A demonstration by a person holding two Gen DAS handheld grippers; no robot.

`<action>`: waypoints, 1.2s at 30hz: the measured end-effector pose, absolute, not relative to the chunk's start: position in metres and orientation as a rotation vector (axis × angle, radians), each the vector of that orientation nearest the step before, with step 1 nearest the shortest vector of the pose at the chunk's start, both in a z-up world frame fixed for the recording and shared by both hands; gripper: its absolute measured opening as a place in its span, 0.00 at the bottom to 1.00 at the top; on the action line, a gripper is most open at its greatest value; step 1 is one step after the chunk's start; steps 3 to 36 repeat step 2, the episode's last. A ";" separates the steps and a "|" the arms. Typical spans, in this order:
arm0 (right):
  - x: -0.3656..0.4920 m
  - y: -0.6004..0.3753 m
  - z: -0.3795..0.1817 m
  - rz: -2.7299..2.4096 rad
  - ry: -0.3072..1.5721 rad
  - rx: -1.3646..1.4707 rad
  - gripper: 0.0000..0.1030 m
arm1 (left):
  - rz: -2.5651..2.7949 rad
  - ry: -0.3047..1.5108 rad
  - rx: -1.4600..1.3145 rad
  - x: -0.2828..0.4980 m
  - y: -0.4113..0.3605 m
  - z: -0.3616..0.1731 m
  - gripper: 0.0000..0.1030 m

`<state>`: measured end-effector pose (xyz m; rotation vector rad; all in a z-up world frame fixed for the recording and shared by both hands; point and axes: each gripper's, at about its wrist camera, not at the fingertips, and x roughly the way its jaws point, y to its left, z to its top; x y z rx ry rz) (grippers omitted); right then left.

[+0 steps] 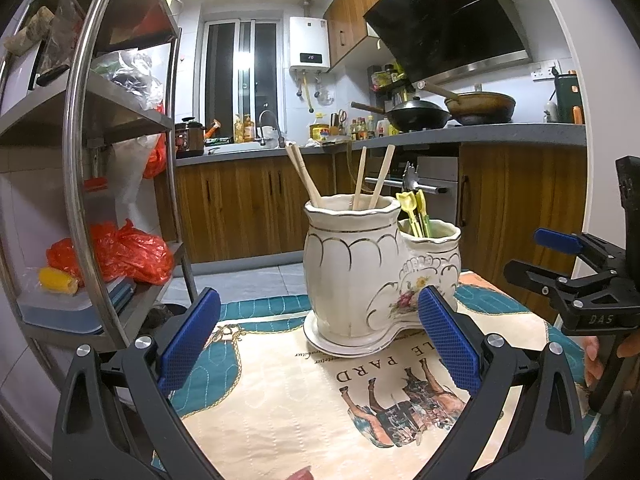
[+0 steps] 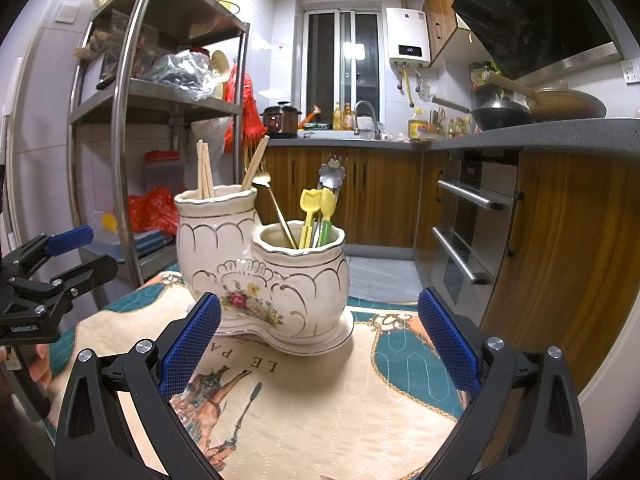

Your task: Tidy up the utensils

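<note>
Left wrist view: our left tool (image 1: 318, 342) has its jaws spread wide, nothing between the blue textured pads (image 1: 188, 342). The white ceramic double-pot utensil holder with gold trim and a flower print (image 1: 360, 268) stands upright at 12 o'clock from the tool, on the quilted cloth with teal border and horse print (image 1: 288, 392) covering the surface. Right pad overlaps the holder's base in this view; we can't tell if it touches. The taller pot, on the left here, holds wooden chopsticks (image 1: 306, 178), two leaning to 11 o'clock and two to 1 o'clock. The shorter pot, on the right, holds yellow and green plastic utensils (image 1: 416, 212). Our right tool (image 1: 560, 258) is at 3 o'clock, side-on; jaws look parted, empty. Steel shelf rack with red bags (image 1: 120, 120) at 9 o'clock.

Right wrist view: right tool (image 2: 320, 342) is also wide open and empty. The same holder (image 2: 276, 276) sits at 12 o'clock, slightly left of centre, just beyond the left pad (image 2: 190, 344). Shorter pot is nearer to us here: yellow and green plastic utensils (image 2: 316, 216), a thin gold spoon (image 2: 276, 208) leaning to 11 o'clock, and a steel utensil with a flower-shaped end (image 2: 332, 174) behind them. Chopsticks (image 2: 205, 176) in the taller pot behind. Left tool (image 2: 60, 262) at 9 o'clock, jaws apart, empty. Oven with steel bar handles (image 2: 468, 216) at 2 o'clock.
</note>
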<state>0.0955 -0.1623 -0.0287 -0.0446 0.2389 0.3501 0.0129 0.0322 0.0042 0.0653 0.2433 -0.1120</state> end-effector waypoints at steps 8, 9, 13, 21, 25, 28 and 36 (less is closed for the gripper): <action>0.095 -0.162 -0.029 0.350 0.239 -0.045 0.95 | -0.111 0.250 0.063 0.014 0.033 0.004 0.95; 0.095 -0.162 -0.029 0.350 0.239 -0.045 0.95 | -0.111 0.250 0.063 0.014 0.033 0.004 0.95; 0.095 -0.162 -0.029 0.350 0.239 -0.045 0.95 | -0.111 0.250 0.063 0.014 0.033 0.004 0.95; 0.095 -0.162 -0.029 0.350 0.239 -0.045 0.95 | -0.111 0.250 0.063 0.014 0.033 0.004 0.95; 0.095 -0.162 -0.029 0.350 0.239 -0.045 0.95 | -0.111 0.250 0.063 0.014 0.033 0.004 0.95; 0.095 -0.162 -0.029 0.350 0.239 -0.045 0.95 | -0.111 0.250 0.063 0.014 0.033 0.004 0.95; 0.095 -0.162 -0.029 0.350 0.239 -0.045 0.95 | -0.111 0.250 0.063 0.014 0.033 0.004 0.95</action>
